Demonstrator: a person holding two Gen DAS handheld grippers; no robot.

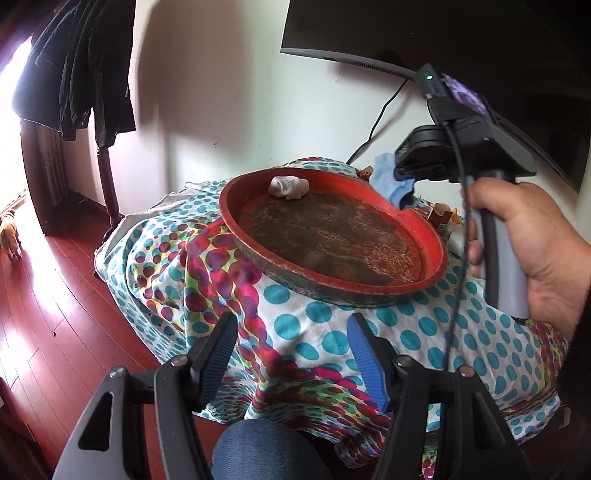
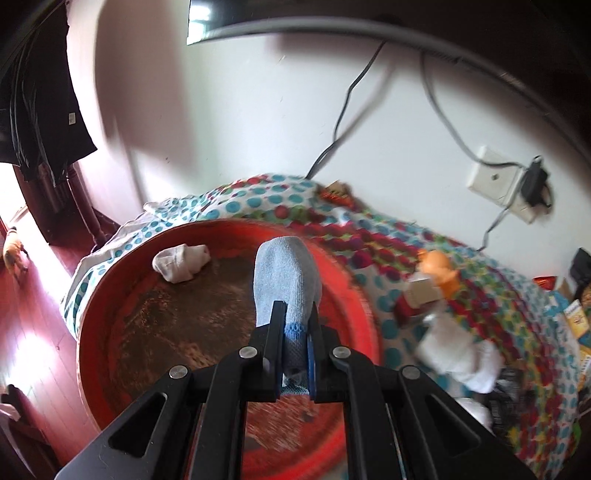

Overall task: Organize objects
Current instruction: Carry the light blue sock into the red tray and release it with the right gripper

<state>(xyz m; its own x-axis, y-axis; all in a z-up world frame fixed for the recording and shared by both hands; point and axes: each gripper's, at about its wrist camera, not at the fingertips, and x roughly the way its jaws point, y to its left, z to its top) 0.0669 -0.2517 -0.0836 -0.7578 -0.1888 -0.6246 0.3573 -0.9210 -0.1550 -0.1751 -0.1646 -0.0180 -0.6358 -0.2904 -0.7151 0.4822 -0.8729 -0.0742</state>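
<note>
A round red tray [image 1: 424,236] with a worn brown bottom sits on the dotted cloth. A rolled white sock [image 1: 288,187] lies at its far rim; it also shows in the right wrist view [image 2: 181,262]. My right gripper [image 2: 295,314] is shut on a light blue sock [image 2: 286,280] and holds it above the tray [image 2: 96,314]. In the left wrist view the blue sock [image 1: 388,177] hangs behind the tray's far right rim. My left gripper [image 1: 291,332] is open and empty, near the table's front edge, short of the tray.
The dotted cloth [image 1: 314,325] covers the table. To the tray's right lie an orange figure [image 2: 441,273], small boxes [image 2: 417,299] and white socks [image 2: 461,362]. A monitor [image 1: 406,33] and cables hang on the wall behind. Wooden floor lies to the left.
</note>
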